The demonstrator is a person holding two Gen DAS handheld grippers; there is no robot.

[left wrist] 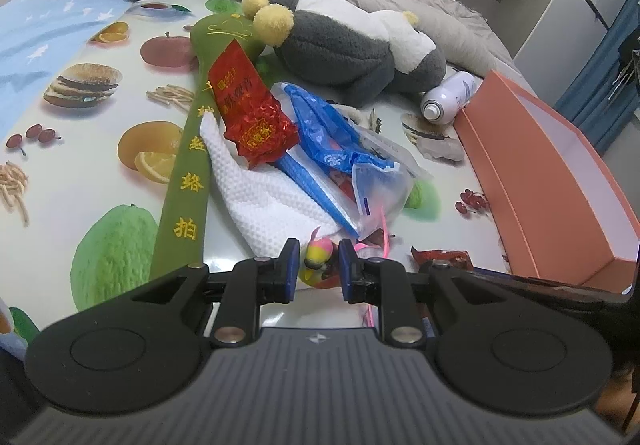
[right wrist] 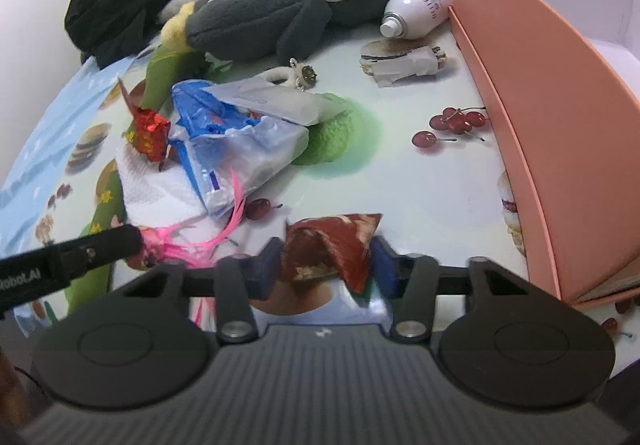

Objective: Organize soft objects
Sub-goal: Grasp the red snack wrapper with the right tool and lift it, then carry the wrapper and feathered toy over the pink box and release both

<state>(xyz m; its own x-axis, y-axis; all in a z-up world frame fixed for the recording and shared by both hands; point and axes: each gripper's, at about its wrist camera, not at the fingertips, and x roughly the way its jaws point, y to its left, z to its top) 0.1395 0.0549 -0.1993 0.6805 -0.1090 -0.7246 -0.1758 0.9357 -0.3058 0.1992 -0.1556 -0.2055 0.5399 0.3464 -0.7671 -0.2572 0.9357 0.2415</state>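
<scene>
Left gripper clamps a small pink-and-yellow feathered toy, bottom centre. Right gripper pinches a crumpled red-brown foil snack packet, lower centre; open salmon cardboard box at right edge.

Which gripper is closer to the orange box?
Right. The right gripper, holding a red snack packet, is just beside the orange box; the left gripper, gripping a small pink-and-yellow toy, sits farther left.
</scene>
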